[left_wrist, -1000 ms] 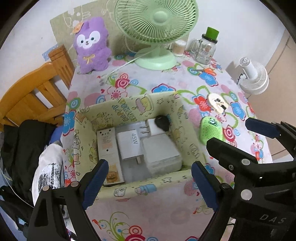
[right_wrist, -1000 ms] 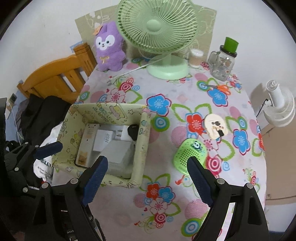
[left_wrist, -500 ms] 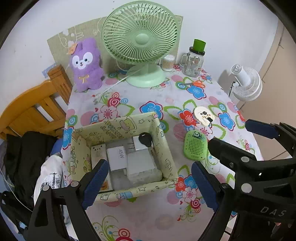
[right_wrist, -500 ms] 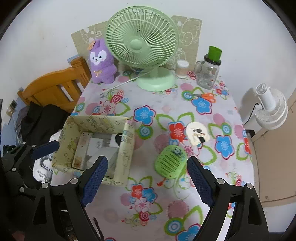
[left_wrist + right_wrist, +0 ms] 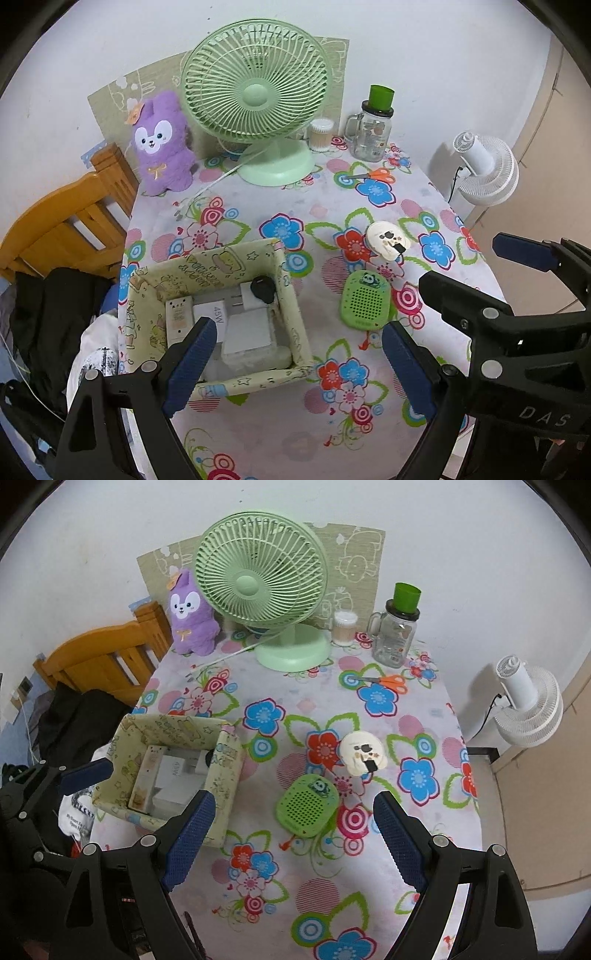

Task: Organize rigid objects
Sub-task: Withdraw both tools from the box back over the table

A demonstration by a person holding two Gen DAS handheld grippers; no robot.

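Working left to right, with the storage box [image 5: 221,380] as our landmark: it's a pale yellow cartoon-print open box at the left edge of the floral tablecloth [image 5: 280,435]. Inside we see a narrow cream carton [image 5: 178,319] along the left wall, a white 45W charger [image 5: 214,314] next to it, a white flat case [image 5: 248,334] toward the near wall, and a black plug adapter [image 5: 262,288] at the far right corner. Left of the box, off the table, sits a wooden chair [image 5: 70,229] with dark clothing [image 5: 48,310] on it. Behind the box stands a purple plush bunny [image 5: 161,144], then a green desk fan [image 5: 258,107], a cotton swab jar [image 5: 320,134], and a glass mug jar with green lid [image 5: 373,133]; orange scissors [image 5: 376,174] lie just in front of that jar. Right of the box, apart from it, a green speaker [image 5: 308,805] lies flat on the cloth, with a white round compact [image 5: 364,757] just behind it. Farther right, off the table, is a white floor fan [image 5: 528,709]. Left gripper [image 5: 293,363] hangs above the box's near right corner, jaws wide, nothing between them. Right gripper [image 5: 291,840] hangs above the near edge of the speaker, jaws wide, empty.
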